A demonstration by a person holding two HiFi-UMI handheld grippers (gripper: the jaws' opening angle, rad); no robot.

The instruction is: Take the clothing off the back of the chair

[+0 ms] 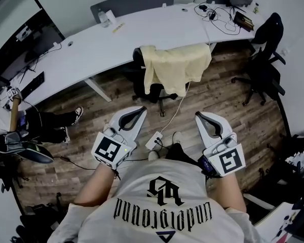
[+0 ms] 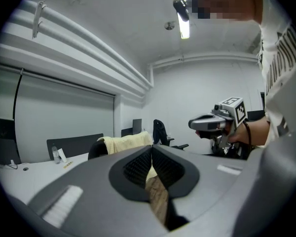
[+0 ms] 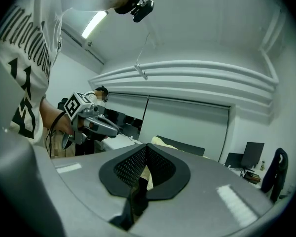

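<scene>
Yellow clothing (image 1: 175,67) drapes the chair (image 1: 137,58) — left tool (image 1: 141,109), right tool (image 1: 198,116) closed, empty.

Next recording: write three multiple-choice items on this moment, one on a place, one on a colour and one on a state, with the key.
1. Where is the pale yellow cloth garment?
A. In a heap on the floor
B. Draped over the back of the black office chair
C. Spread flat on a desk

2. What colour is the long curved desk top at which that chair stands?
A. White
B. Black
C. Brown wood

3. How do the left gripper and the right gripper stand?
A. Both shut and empty
B. Both wide open
C. The left is clamped on the garment

Key:
1 B: the head view shows the garment hanging over the chair's back.
2 A: the top is plainly white in the head view.
3 A: each gripper view shows its jaws together with nothing between them, short of the chair.
</scene>
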